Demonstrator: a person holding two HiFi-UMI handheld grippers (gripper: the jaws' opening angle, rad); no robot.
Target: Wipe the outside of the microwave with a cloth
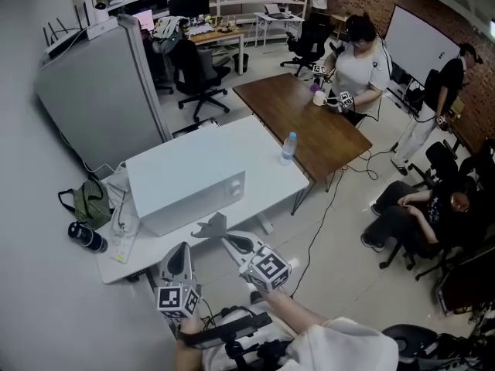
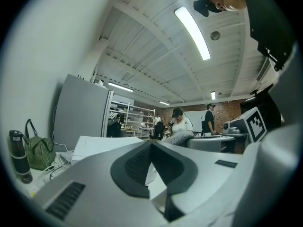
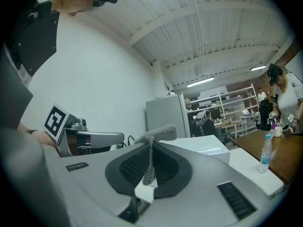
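The white microwave (image 1: 186,185) stands on a white table (image 1: 267,161), its front face toward me. A grey cloth (image 1: 207,229) hangs in front of the microwave's lower front edge, with my right gripper (image 1: 225,239) shut on it. In the right gripper view the cloth (image 3: 156,137) sticks up from between the closed jaws, and the microwave (image 3: 204,145) lies beyond. My left gripper (image 1: 179,249) is lower and to the left, near the table's front edge, shut and holding nothing. The left gripper view shows its jaws pressed together (image 2: 151,144), with the microwave (image 2: 100,144) ahead.
A water bottle (image 1: 288,148) stands on the white table's right end. A green bag (image 1: 89,202) and a black flask (image 1: 85,237) lie left of the microwave. A grey cabinet (image 1: 100,99) stands behind. A person (image 1: 360,68) works at the brown table (image 1: 309,126); another (image 1: 418,215) sits at right.
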